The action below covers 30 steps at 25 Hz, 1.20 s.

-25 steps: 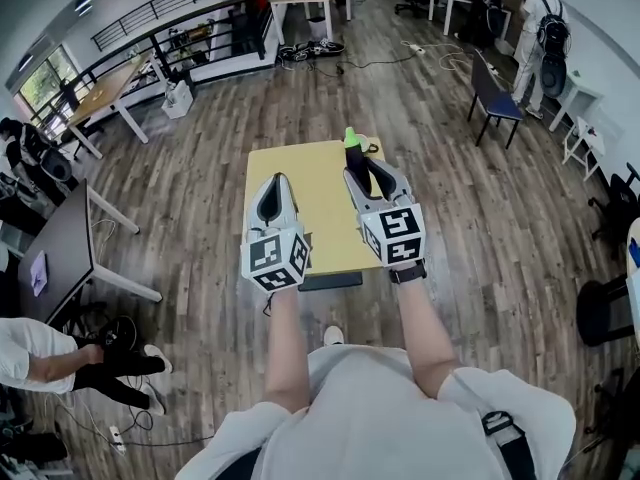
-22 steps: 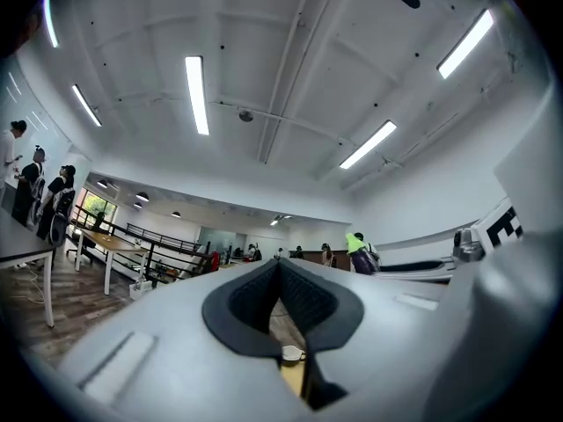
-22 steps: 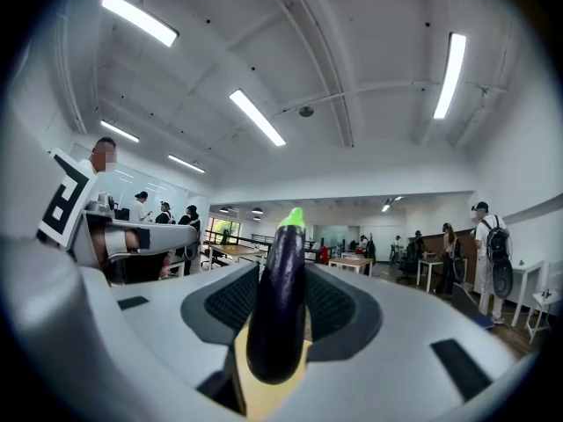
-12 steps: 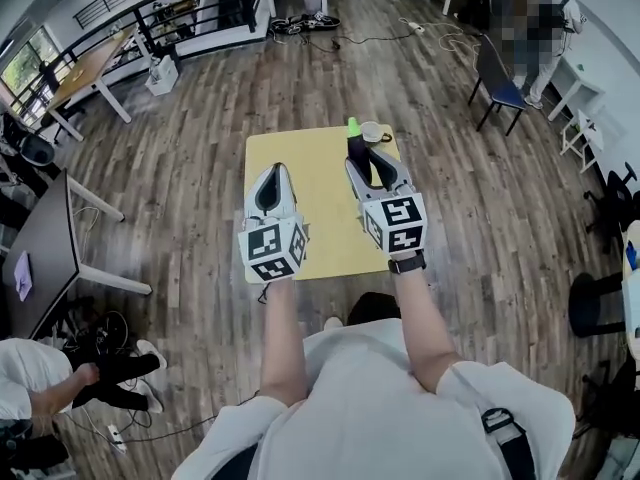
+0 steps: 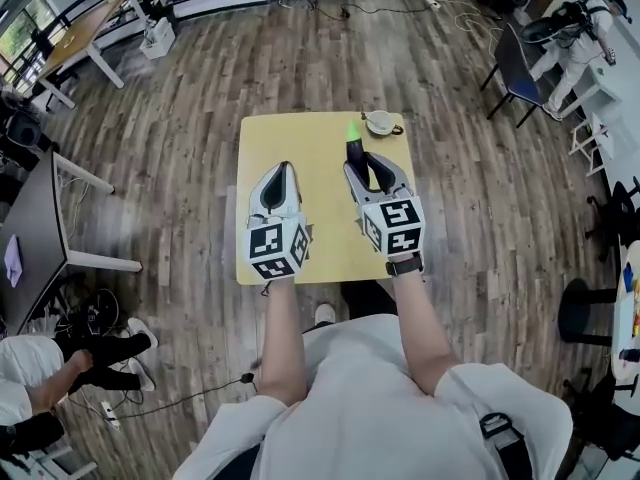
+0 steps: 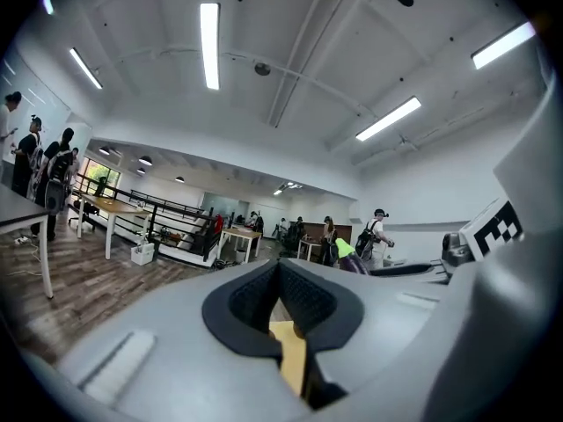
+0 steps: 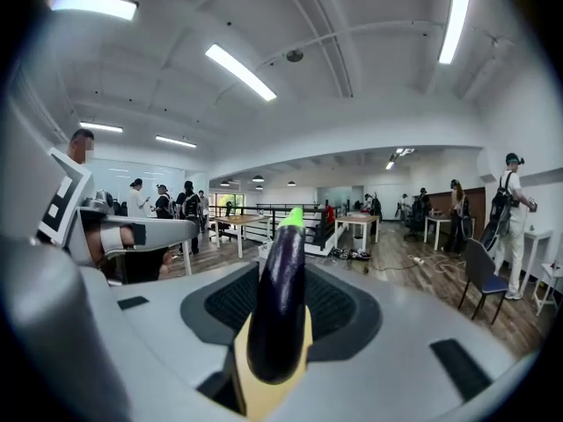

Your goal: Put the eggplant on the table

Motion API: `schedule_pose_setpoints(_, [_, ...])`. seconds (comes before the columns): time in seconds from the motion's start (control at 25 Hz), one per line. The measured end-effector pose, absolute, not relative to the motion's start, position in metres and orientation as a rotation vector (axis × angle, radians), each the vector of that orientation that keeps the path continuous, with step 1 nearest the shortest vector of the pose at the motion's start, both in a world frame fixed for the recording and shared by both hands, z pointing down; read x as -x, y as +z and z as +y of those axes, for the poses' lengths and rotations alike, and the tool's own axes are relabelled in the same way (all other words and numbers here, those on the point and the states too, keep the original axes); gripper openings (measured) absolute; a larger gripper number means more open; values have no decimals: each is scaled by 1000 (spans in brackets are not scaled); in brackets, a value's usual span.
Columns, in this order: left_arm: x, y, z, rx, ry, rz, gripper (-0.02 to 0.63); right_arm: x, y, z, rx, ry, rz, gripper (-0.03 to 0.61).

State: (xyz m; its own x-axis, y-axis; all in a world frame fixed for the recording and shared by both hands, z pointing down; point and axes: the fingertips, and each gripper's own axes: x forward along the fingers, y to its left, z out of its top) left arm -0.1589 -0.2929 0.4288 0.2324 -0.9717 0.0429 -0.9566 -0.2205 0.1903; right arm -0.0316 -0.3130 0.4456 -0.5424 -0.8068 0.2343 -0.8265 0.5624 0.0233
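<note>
**Operator:** Which container is present, and what does it hold?

**Technician:** One small white dish (image 5: 380, 121) sits at the upper right edge of the yellow table (image 5: 300, 138) in the head view. Its contents cannot be made out.

**Operator:** And the hand pose?

**Technician:** Both forearms reach forward over the table at frame centre. The right gripper (image 5: 365, 166) pinches the eggplant (image 7: 277, 297) between its pads, with the green tip pointing beyond the jaw tips. The left gripper (image 5: 283, 173), beside it, has its fingers pressed together on nothing.
</note>
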Motion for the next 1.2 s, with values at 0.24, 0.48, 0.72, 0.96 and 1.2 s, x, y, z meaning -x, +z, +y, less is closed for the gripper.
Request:
schedule_pose_setpoints(0.24, [166,462,-331,-2253,-56,-1845,9,40,473,-348,-1310,203,-2563,166])
schedule_pose_setpoints(0.48, [166,497,-356,-2189,11,-1834,9,40,511,-375,-1261,282,-2515,166])
schedule_pose_setpoints(0.72, [171,534,-375,-2122,74,-1816,9,43,555,-399,-1220,382,-2470,166])
schedule_pose_setpoints(0.96, [169,565,-388,-2075,129,-1789,9,40,601,-412,-1189,494,-2415,167])
schedule_pose_setpoints(1.2, [162,589,-402,-2037,158,-1744,9,40,646,-421,-1147,604,-2359,167])
